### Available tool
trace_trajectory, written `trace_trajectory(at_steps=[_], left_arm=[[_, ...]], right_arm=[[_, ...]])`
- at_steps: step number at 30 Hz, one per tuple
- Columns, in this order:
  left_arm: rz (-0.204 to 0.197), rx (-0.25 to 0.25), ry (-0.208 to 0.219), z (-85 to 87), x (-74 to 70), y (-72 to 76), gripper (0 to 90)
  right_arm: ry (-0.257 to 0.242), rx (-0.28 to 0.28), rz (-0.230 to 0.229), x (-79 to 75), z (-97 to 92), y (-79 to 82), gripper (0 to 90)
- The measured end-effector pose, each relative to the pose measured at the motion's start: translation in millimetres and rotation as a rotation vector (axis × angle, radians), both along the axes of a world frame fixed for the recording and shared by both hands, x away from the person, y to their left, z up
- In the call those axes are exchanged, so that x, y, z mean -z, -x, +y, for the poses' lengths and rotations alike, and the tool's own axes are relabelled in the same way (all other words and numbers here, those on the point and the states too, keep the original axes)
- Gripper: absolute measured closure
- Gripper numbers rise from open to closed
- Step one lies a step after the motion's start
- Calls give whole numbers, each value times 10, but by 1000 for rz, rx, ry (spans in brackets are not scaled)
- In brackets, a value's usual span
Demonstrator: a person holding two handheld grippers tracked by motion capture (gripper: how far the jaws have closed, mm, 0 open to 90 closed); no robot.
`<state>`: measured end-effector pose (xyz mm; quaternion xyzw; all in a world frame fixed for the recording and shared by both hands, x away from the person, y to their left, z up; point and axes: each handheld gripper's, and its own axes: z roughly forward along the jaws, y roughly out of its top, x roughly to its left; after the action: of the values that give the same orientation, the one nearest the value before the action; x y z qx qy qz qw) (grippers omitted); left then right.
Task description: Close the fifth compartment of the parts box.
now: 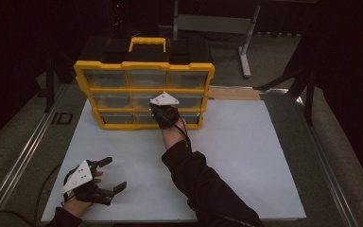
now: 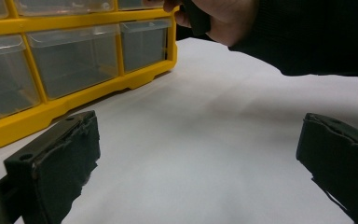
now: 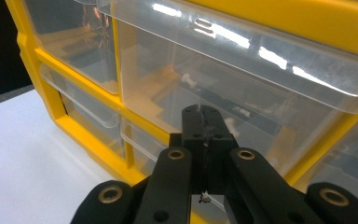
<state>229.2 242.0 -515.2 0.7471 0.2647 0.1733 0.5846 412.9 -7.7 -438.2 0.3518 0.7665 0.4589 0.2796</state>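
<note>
A yellow organizer (image 1: 144,87) with clear plastic drawers and a yellow handle stands upright at the back of the white table top (image 1: 236,156). My right gripper (image 1: 164,109) is up against its front at the middle column, with its grey plate on top. In the right gripper view the right gripper (image 3: 206,114) is shut, jaws pressed flat together with nothing visible between them, tips right at a clear drawer (image 3: 261,98) holding small white parts. My left gripper (image 1: 114,174) rests near the front left corner, open. Its wide-apart left gripper (image 2: 198,135) jaws frame bare table.
The organizer's yellow frame (image 2: 88,100) lies to the left in the left gripper view, with the person's right hand (image 2: 223,18) beyond. A metal stand (image 1: 246,52) rises behind the table. A rail (image 1: 23,151) runs along the left side.
</note>
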Motion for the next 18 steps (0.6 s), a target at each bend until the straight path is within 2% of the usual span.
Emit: trace_trajectory(at_steps=[11, 18], left_arm=[[0, -1, 2, 2, 0, 4, 0], [1, 0, -3, 5, 3, 2, 0]], right_arm=[[4, 4, 4, 3, 6, -34, 900], [-21, -6, 4, -21, -19, 1, 897]])
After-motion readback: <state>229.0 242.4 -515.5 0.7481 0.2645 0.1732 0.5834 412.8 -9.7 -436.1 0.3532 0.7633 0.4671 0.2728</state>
